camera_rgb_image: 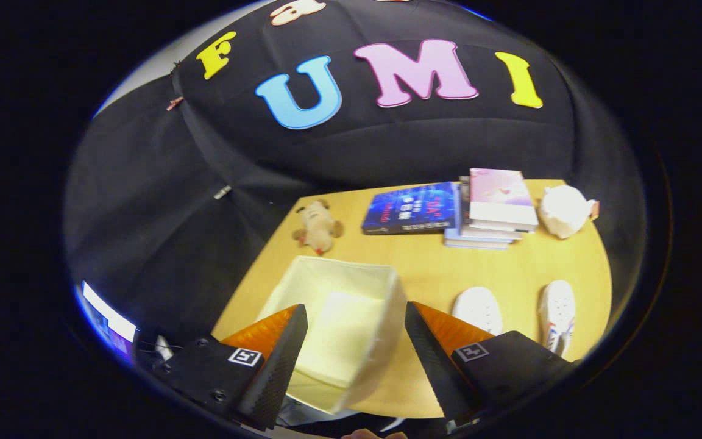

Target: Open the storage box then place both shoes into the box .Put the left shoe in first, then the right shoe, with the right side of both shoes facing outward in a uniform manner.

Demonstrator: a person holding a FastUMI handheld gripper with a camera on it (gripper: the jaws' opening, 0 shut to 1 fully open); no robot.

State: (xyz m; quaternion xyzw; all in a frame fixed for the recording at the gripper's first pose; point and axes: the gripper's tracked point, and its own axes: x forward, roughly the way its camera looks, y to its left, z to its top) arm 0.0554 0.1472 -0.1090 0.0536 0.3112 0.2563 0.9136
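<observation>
Two fingers of the tool (356, 332) stand wide apart, holding nothing, above the open cream storage box (342, 317) at the tabletop's (424, 262) near edge, lid off, interior bare. Just right of the box lie the two white shoes, the left one (479, 310) beside the right-hand finger, the other (558, 314) near the tabletop's right edge. Bare wood lies beyond. Farther back: a plush dog (317, 227), a blue book (412, 208), stacked books (497, 207), a white plush (564, 210).
</observation>
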